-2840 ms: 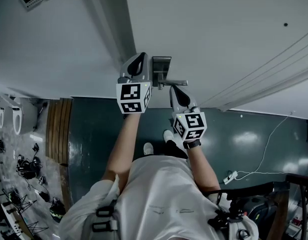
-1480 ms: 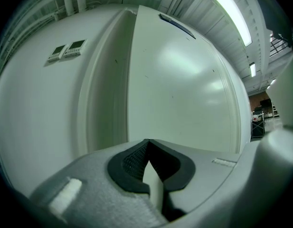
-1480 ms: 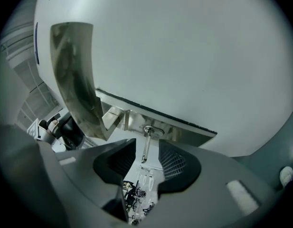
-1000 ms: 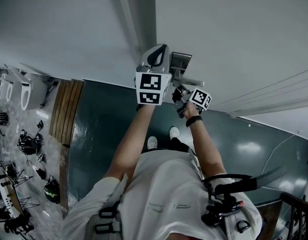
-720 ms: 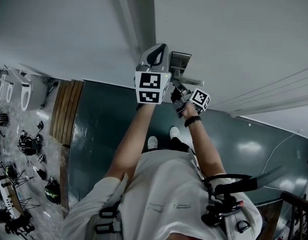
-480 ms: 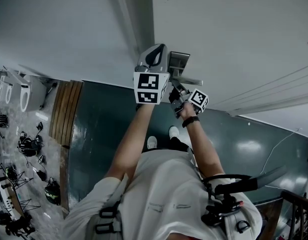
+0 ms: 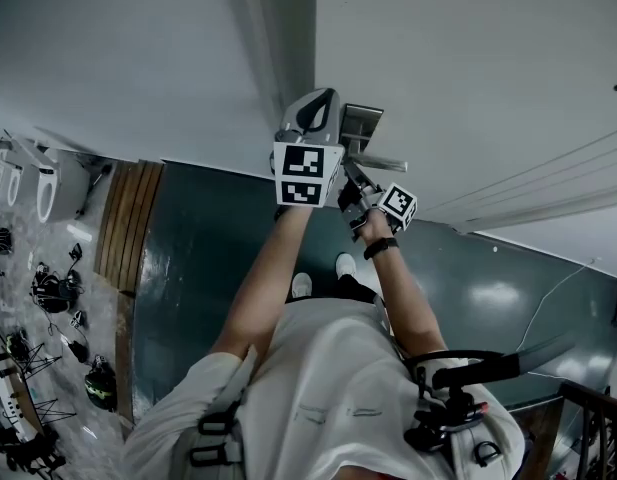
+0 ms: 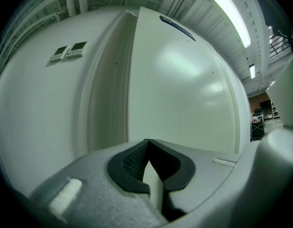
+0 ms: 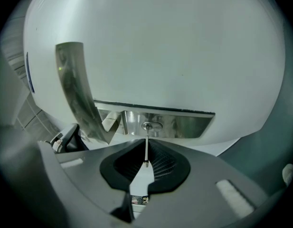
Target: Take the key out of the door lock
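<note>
The right gripper [image 9: 146, 145] has closed in to pinch the key [image 9: 146, 152] at lower centre, the left gripper [image 8: 147, 145] pressed together and empty; draw straight back from the lock [image 9: 148, 126], without twisting.

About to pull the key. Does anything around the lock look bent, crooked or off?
Nothing stands out. The key sits straight in the lock, edge-on between the right gripper's closed jaws. The lock plate looks flat and unmarked, and the handle shows no damage. The left gripper is shut and empty, facing the bare door.
</note>
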Demonstrator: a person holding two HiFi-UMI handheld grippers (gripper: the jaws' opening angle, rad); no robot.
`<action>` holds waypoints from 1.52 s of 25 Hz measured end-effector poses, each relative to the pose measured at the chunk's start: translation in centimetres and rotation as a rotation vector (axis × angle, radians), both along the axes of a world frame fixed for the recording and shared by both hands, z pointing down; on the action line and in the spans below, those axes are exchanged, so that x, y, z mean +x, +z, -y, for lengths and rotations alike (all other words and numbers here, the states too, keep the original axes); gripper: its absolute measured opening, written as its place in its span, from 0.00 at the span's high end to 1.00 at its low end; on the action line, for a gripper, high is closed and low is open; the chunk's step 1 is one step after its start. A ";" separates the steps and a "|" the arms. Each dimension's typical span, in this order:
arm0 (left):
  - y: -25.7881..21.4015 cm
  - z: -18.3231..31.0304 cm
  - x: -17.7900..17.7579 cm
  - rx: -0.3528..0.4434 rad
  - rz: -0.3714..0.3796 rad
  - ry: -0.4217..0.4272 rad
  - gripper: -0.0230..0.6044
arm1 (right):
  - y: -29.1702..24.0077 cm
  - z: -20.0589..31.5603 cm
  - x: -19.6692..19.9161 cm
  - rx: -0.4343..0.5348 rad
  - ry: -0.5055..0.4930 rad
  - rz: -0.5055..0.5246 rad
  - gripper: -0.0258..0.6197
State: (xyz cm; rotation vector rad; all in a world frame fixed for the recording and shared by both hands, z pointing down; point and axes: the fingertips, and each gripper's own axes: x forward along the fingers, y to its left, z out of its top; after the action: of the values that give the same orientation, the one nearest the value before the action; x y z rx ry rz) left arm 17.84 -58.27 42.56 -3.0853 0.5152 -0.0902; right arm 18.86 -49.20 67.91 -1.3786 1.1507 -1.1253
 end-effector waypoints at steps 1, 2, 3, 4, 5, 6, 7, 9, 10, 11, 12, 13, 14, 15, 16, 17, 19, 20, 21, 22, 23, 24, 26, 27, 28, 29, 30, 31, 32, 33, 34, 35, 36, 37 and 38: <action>-0.1 0.0 0.0 0.000 -0.001 0.000 0.96 | 0.1 -0.5 -0.5 0.004 -0.007 -0.007 0.92; -0.1 0.1 0.0 0.000 -0.002 -0.001 0.96 | 0.2 -1.2 -1.2 0.005 -0.011 -0.010 0.92; -0.2 0.1 0.0 -0.001 -0.003 -0.002 0.96 | 0.4 -1.9 -1.8 0.002 -0.014 -0.009 0.92; -0.2 0.1 0.0 -0.003 -0.002 -0.002 0.96 | 0.6 -2.6 -2.5 -0.003 -0.018 -0.008 0.92; -0.1 0.1 0.0 -0.005 -0.002 0.000 0.96 | 0.5 -3.3 -3.0 -0.007 -0.024 -0.014 0.92; 0.0 -0.1 0.0 -0.010 -0.003 0.006 0.96 | 0.3 -4.0 -3.4 -0.011 -0.028 -0.030 0.92; 0.2 -0.4 -0.1 -0.017 -0.006 0.014 0.96 | -0.1 -4.6 -3.6 -0.015 -0.028 -0.055 0.92; 0.6 -0.8 -0.4 -0.027 -0.009 0.024 0.96 | -1.6 -5.9 -3.5 -0.028 -0.017 -0.125 0.92; 0.8 -1.0 -0.7 -0.029 -0.010 0.027 0.96 | -2.6 -6.4 -3.4 -0.034 -0.010 -0.171 0.92; 0.9 -1.2 -1.1 -0.029 -0.009 0.030 0.96 | -3.8 -6.9 -3.4 -0.035 -0.003 -0.223 0.92; 0.9 -1.4 -1.6 -0.028 -0.009 0.034 0.96 | -5.0 -7.3 -3.4 -0.032 0.006 -0.284 0.92; 1.0 -1.7 -2.2 -0.028 -0.009 0.039 0.96 | -6.4 -7.9 -3.2 -0.031 0.019 -0.351 0.92; 0.9 -2.0 -2.7 -0.030 -0.011 0.048 0.96 | -7.6 -8.6 -2.9 -0.041 0.038 -0.420 0.92; 0.9 -2.4 -3.2 -0.032 -0.014 0.059 0.96 | -8.7 -9.4 -2.5 -0.066 0.061 -0.489 0.92; 0.8 -2.8 -3.6 -0.037 -0.018 0.072 0.96 | -9.7 -10.1 -2.1 -0.101 0.084 -0.563 0.92; 0.8 -3.2 -4.1 -0.042 -0.022 0.085 0.96 | -10.9 -10.8 -1.8 -0.139 0.101 -0.647 0.92; 0.7 -4.1 -5.2 -0.050 -0.030 0.102 0.96 | -13.7 -11.7 -1.9 -0.211 0.126 -0.826 0.92; 0.7 -4.6 -5.7 -0.053 -0.033 0.107 0.96 | -15.4 -12.0 -2.1 -0.238 0.139 -0.909 0.92; 0.6 -5.1 -6.2 -0.054 -0.036 0.111 0.96 | -17.1 -12.4 -2.2 -0.259 0.157 -0.985 0.92; 0.6 -5.7 -6.6 -0.053 -0.040 0.115 0.96 | -18.7 -12.7 -2.3 -0.280 0.178 -1.057 0.92; 0.4 -6.4 -6.9 -0.052 -0.045 0.119 0.96 | -20.4 -13.1 -2.3 -0.312 0.203 -1.137 0.92; 0.3 -7.1 -7.3 -0.049 -0.052 0.120 0.96 | -21.9 -13.6 -2.3 -0.360 0.229 -1.232 0.92; -0.3 -8.5 -8.2 -0.042 -0.066 0.116 0.96 | -24.8 -14.3 -2.8 -0.455 0.274 -1.416 0.92; -0.7 -9.1 -8.8 -0.038 -0.072 0.110 0.96 | -26.1 -14.4 -3.2 -0.467 0.291 -1.466 0.92; -1.0 -9.6 -9.4 -0.033 -0.077 0.103 0.96 | -27.1 -14.5 -3.6 -0.460 0.303 -1.484 0.92; -1.4 -10.2 -10.0 -0.026 -0.082 0.095 0.96 | -27.8 -14.7 -3.9 -0.448 0.312 -1.485 0.92; -1.6 -10.8 -10.5 -0.019 -0.084 0.085 0.96 | -28.3 -15.0 -4.2 -0.437 0.316 -1.482 0.92; -1.7 -11.6 -11.0 -0.013 -0.085 0.074 0.96 | -28.6 -15.4 -4.4 -0.427 0.314 -1.477 0.92; -1.8 -12.4 -11.4 -0.009 -0.084 0.062 0.96 | -28.7 -15.9 -4.7 -0.416 0.307 -1.468 0.92; -1.8 -13.3 -11.8 -0.008 -0.083 0.049 0.96 | -28.6 -16.5 -5.0 -0.405 0.294 -1.457 0.92; -1.8 -14.2 -12.3 -0.011 -0.082 0.036 0.96 | -28.6 -17.1 -5.4 -0.394 0.276 -1.446 0.92; -1.9 -15.3 -12.7 -0.017 -0.081 0.024 0.96 | -28.5 -17.7 -5.9 -0.385 0.255 -1.439 0.92; -1.9 -16.5 -13.3 -0.022 -0.080 0.018 0.96 | -28.4 -18.6 -6.6 -0.376 0.234 -1.435 0.92; -2.0 -18.0 -13.8 -0.022 -0.077 0.016 0.96 | -28.3 -19.5 -7.3 -0.365 0.216 -1.431 0.92; -2.1 -19.4 -14.2 -0.019 -0.074 0.019 0.96 | -28.2 -20.4 -7.9 -0.354 0.205 -1.424 0.92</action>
State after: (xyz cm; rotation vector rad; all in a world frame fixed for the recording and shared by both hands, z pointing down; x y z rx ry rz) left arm 3.63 -38.87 40.47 -3.1211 0.4908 0.0195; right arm 10.92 -28.76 39.71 -2.6362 1.6883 -0.0140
